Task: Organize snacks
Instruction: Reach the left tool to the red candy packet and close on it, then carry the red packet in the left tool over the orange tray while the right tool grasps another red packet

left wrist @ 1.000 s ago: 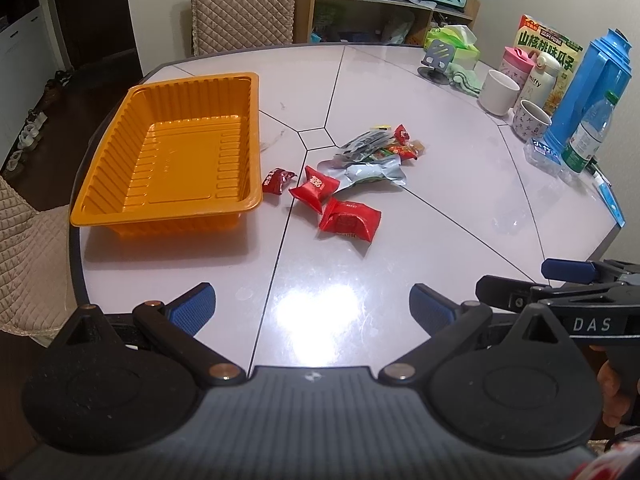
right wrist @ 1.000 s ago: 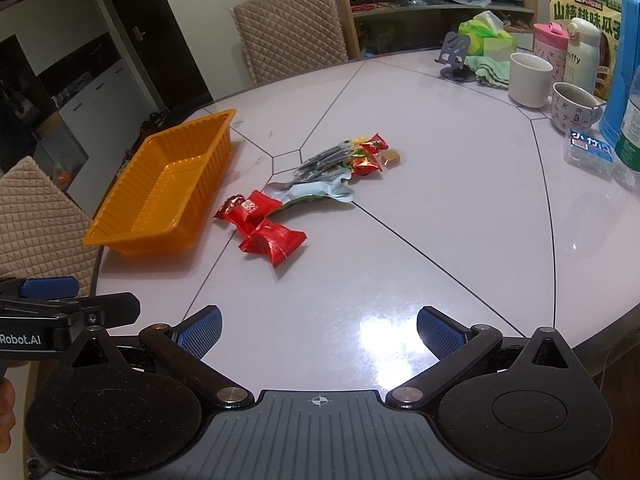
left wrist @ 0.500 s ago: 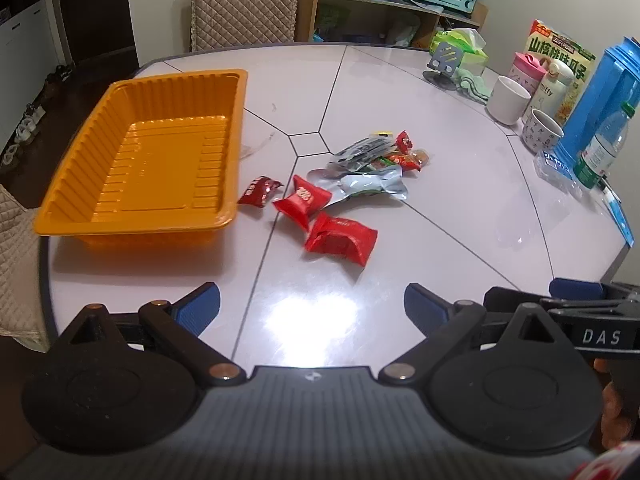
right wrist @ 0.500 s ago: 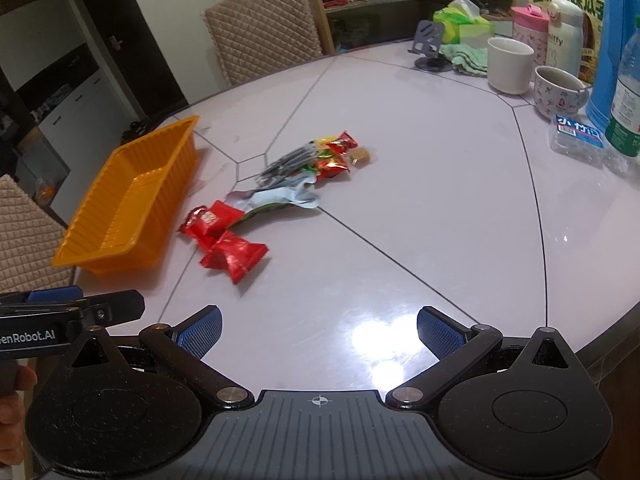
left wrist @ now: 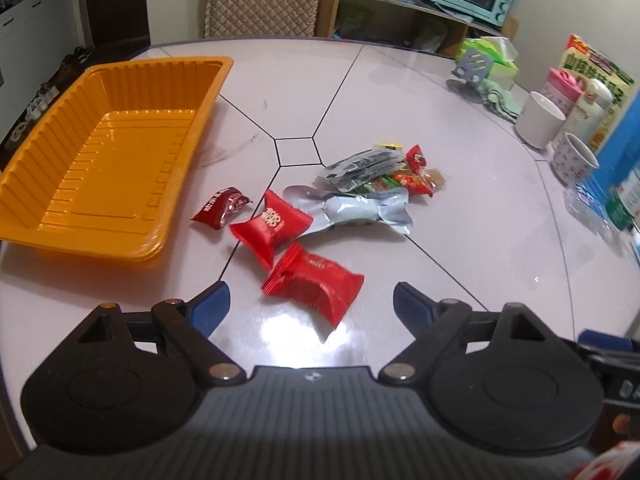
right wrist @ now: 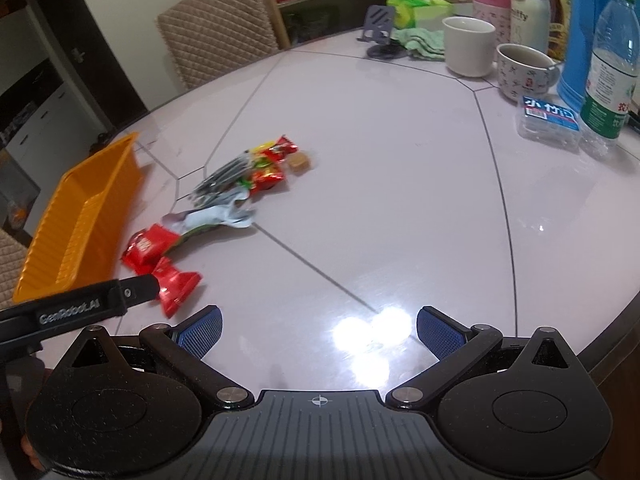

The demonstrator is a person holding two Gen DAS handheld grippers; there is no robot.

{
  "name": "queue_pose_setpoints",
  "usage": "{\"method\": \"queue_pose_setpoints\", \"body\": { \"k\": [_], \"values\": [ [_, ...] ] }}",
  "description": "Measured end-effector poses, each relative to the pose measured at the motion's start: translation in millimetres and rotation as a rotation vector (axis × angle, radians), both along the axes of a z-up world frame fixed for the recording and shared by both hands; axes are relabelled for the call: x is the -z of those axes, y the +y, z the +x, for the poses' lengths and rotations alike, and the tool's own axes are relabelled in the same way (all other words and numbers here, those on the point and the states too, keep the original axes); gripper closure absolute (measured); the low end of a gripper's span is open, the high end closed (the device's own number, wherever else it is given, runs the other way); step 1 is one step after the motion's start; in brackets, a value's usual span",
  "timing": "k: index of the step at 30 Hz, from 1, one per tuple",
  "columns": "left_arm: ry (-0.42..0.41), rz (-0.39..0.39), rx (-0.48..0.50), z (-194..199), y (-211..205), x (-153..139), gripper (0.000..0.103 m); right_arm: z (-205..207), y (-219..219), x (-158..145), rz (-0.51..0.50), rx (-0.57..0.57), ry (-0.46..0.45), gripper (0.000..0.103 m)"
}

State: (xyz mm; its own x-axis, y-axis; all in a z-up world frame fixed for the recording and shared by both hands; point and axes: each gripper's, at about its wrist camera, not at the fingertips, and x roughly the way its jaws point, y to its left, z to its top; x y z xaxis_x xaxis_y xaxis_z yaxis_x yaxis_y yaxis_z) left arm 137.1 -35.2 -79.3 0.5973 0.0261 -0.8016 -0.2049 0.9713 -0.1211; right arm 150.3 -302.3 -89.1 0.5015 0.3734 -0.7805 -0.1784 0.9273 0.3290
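Note:
An empty orange tray (left wrist: 52, 216) sits at the table's left; it also shows in the right wrist view (right wrist: 76, 220). Beside it lies a pile of snacks: a red packet (left wrist: 316, 284) nearest me, a second red packet (left wrist: 272, 224), a small dark red candy (left wrist: 220, 208), a silver pouch (left wrist: 360, 208) and small wrappers (left wrist: 412, 176). My left gripper (left wrist: 312, 304) is open and empty, its fingers on either side of the nearest red packet (right wrist: 176, 284), just short of it. My right gripper (right wrist: 318, 330) is open and empty over bare table, right of the pile (right wrist: 244, 184).
Mugs (right wrist: 468, 44), a water bottle (right wrist: 608, 68), a blue jug (left wrist: 624, 144), a small plastic box (right wrist: 550, 120), a phone stand (left wrist: 470, 72) and a snack bag stand along the table's right rim. A padded chair (right wrist: 220, 48) is behind the table.
Both grippers have moved forward over the table. The left one has closed in on the nearest red packet, which now lies between its open fingers. The snacks and tray have not moved.

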Motion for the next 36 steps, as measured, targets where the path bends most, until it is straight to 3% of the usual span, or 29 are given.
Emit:
{"method": "queue_pose_setpoints", "body": {
  "k": [8, 11, 17, 22, 27, 29, 31, 36],
  "values": [
    [0.019, 0.053, -0.072, 33.1, -2.0, 21.9, 0.017, 15.2, -5.3, 9.2, -0.002, 0.018, 0.025, 0.000],
    [0.048, 0.085, -0.077, 41.1, -0.4, 33.6, 0.026, 18.3, -3.4, 13.0, -0.003, 0.015, 0.037, 0.000],
    [0.059, 0.086, -0.047, 28.4, 9.0, 39.6, 0.028, 23.1, 1.7, 19.8, 0.002, 0.002, 0.055, 0.000],
    [0.078, 0.096, 0.010, 14.5, 13.0, 40.8, 0.047, 27.3, 5.4, 22.8, 0.004, -0.006, 0.058, 0.000],
    [0.062, 0.114, 0.059, 10.2, 12.1, 40.2, 0.053, 29.3, 7.6, 22.8, 0.000, -0.012, 0.047, 0.000],
    [0.056, 0.115, 0.077, 10.4, 11.4, 40.0, 0.060, 29.0, 8.0, 22.7, -0.002, -0.012, 0.044, 0.000],
    [0.058, 0.110, 0.102, 10.6, 10.4, 40.6, 0.073, 28.0, 8.2, 22.3, -0.005, -0.012, 0.043, 0.000],
    [0.049, 0.117, 0.138, 4.5, 10.3, 39.4, 0.077, 26.1, 10.0, 21.1, -0.008, -0.015, 0.036, 0.000]
  ]
}}
